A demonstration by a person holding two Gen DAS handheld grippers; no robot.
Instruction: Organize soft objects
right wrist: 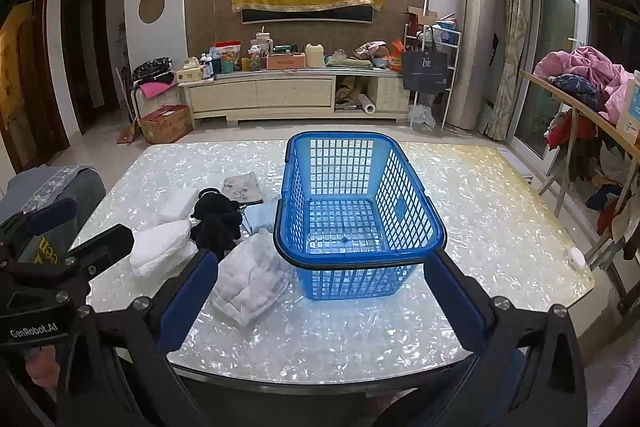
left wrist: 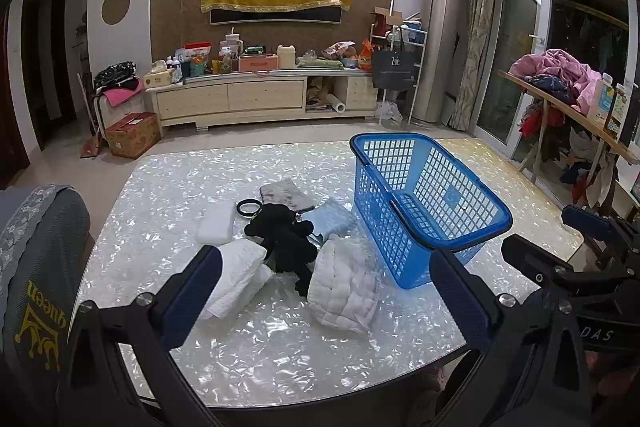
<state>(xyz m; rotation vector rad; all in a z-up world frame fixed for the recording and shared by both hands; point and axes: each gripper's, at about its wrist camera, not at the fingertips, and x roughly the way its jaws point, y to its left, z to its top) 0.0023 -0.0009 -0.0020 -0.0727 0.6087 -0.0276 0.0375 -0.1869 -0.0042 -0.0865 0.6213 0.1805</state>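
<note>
An empty blue plastic basket (left wrist: 424,203) (right wrist: 352,211) stands on the glossy white table (left wrist: 280,347) (right wrist: 480,195). Left of it lies a pile of soft things: a white quilted cloth (left wrist: 346,287) (right wrist: 252,281), a folded white towel (left wrist: 240,275) (right wrist: 160,247), a black plush toy (left wrist: 284,239) (right wrist: 216,217), a light blue cloth (left wrist: 330,219) (right wrist: 258,217), a grey pad (left wrist: 286,193) (right wrist: 242,187) and a white block (left wrist: 216,225) (right wrist: 178,205). My left gripper (left wrist: 326,295) is open and empty, above the near table edge facing the pile. My right gripper (right wrist: 322,297) is open and empty in front of the basket.
A black ring (left wrist: 248,207) lies by the plush toy. A grey chair back (left wrist: 36,267) stands at the table's left. A wooden rack with clothes (right wrist: 580,79) is at the right. A TV cabinet (left wrist: 260,99) lines the far wall.
</note>
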